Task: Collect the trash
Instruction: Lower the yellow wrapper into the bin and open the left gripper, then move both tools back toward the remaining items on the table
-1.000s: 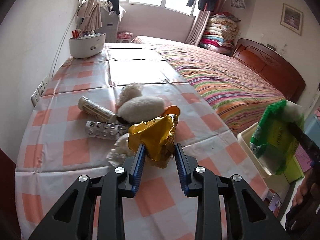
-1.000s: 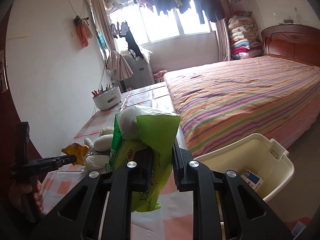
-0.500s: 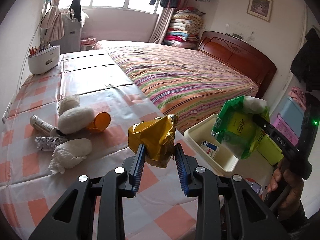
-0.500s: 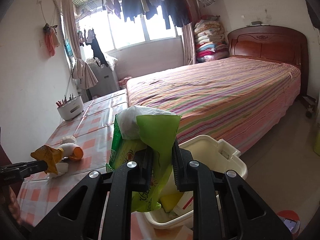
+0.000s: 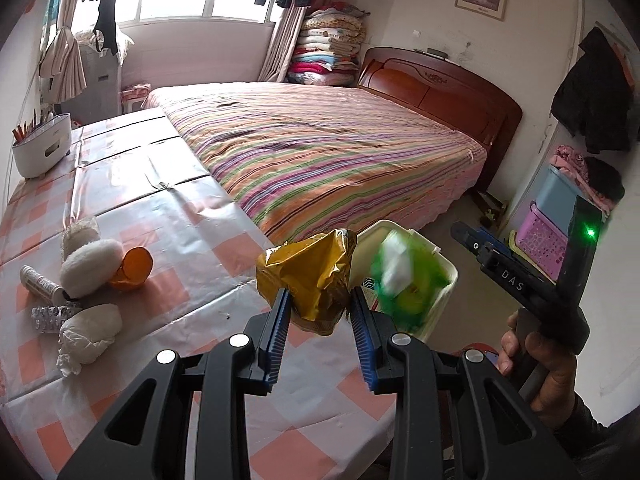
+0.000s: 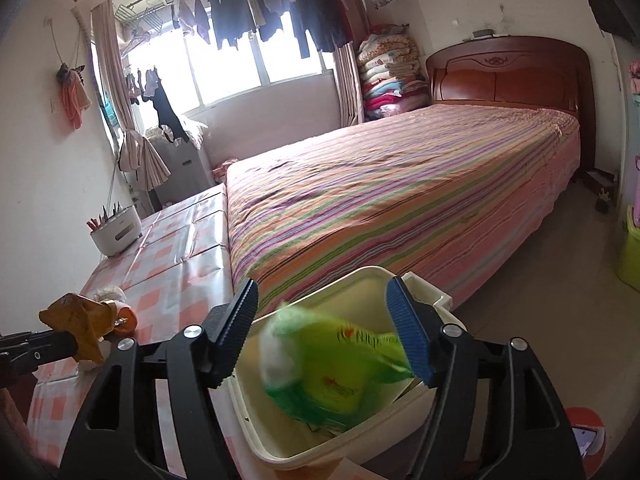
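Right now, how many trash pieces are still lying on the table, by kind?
Tissue wads: 3
Orange cup: 1
Tube: 1
Blister pack: 1
Total: 6

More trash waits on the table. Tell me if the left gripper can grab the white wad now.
Probably not: the left gripper is shut on the gold wrapper, so its jaws are full, though the white wad lies uncovered.
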`<state>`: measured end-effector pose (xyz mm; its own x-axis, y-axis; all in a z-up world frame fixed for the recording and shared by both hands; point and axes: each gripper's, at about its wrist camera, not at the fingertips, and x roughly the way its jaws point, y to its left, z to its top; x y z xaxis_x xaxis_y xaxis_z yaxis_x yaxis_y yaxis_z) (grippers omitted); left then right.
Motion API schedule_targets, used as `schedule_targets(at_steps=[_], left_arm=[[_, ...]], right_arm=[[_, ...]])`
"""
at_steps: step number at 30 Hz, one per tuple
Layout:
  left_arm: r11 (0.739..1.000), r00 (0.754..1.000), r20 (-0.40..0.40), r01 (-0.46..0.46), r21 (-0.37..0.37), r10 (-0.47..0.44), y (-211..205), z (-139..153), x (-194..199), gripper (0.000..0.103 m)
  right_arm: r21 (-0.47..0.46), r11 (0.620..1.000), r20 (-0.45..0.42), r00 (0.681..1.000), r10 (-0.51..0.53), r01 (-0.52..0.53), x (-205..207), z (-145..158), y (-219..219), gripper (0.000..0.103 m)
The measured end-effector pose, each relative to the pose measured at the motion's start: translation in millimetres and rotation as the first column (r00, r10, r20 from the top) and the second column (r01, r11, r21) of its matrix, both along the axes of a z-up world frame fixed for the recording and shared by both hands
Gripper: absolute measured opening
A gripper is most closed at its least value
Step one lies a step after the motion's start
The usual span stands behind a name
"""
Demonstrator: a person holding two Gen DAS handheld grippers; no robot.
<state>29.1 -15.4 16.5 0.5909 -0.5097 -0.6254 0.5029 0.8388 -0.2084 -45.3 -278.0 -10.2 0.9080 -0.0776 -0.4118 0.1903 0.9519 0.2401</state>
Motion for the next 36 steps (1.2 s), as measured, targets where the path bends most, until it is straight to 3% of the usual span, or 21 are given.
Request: schedule_targets(at_steps=[6, 13, 24, 26, 28, 31, 36], left_arm=[[0.999, 0.999, -0.003, 0.033, 0.003, -0.033, -18.4, 0.3, 3.3, 0.03], [0.996, 0.996, -0.016, 0.091, 0.001, -0.091, -44.3, 0.9, 9.0, 0.03], [0.984, 0.984, -0.04, 0.174, 0.032, -0.173, -99.5, -11.1, 26.5, 0.034], [0.982, 0.983, -0.042, 0.182, 0.041, -0.18, -107.8, -13.1, 28.5, 0.038], [0.982, 0.982, -0.041, 0.186, 0.039, -0.184, -113.7, -14.6, 29.8, 0.057], [0.982, 0.983, -0.031, 0.182, 0.046, -0.18, -119.2, -15.9, 29.0, 0.072], [0.984, 0.985, -0.052, 0.169, 0.049, -0.166, -113.7, -16.7, 25.8, 0.076]], right_arm=[[0.09, 0.995, 0.064, 0.997, -0.043, 0.037, -17.4, 6.4, -21.5, 0.097], [0.25, 0.966, 0.11, 0.989, -0.096, 0.066, -33.0, 5.9, -50.2, 0.097], [0.286, 0.954, 0.108, 0.986, -0.123, 0.088, -43.3, 2.3, -61.6, 0.097], [0.287, 0.953, 0.1, 0.986, -0.134, 0.101, -43.4, 0.7, -64.3, 0.097], [0.276, 0.955, 0.095, 0.985, -0.143, 0.112, -45.6, -0.2, -65.8, 0.097], [0.273, 0.956, 0.097, 0.985, -0.141, 0.11, -46.9, 0.1, -65.6, 0.097], [0.269, 0.958, 0.104, 0.986, -0.127, 0.095, -48.5, 3.5, -62.2, 0.097]])
